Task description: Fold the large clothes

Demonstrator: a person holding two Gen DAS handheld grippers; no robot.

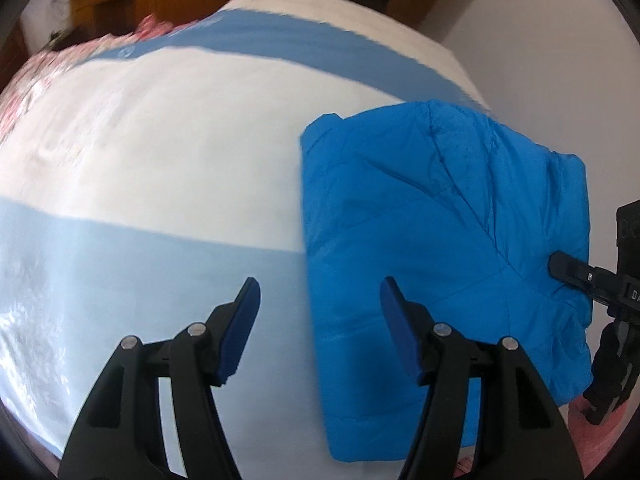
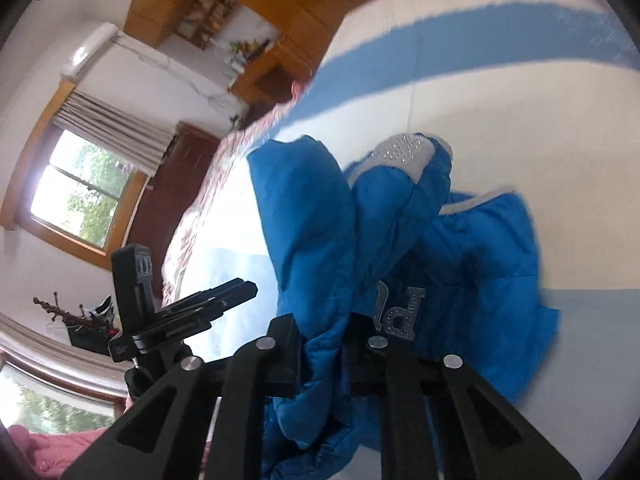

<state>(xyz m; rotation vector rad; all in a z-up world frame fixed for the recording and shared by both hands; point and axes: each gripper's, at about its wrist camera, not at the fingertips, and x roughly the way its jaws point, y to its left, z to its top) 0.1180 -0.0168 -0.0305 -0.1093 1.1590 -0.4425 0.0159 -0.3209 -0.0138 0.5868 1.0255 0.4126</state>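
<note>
A bright blue padded jacket [image 1: 440, 248] lies folded on the bed at the right of the left wrist view. My left gripper [image 1: 318, 304] is open and empty, hovering over the bed at the jacket's left edge. My right gripper [image 1: 560, 266] comes in from the right edge and clamps the jacket's right side. In the right wrist view my right gripper [image 2: 324, 344] is shut on a thick fold of the jacket [image 2: 400, 240], whose grey lining and letters show. My left gripper [image 2: 224, 300] shows at the left there.
The bed has a white and light blue striped cover [image 1: 160, 168] with a floral quilt [image 1: 36, 80] at its far left. Wooden cabinets [image 2: 224, 12], a window [image 2: 84, 192] and an air conditioner [image 2: 90, 50] line the room.
</note>
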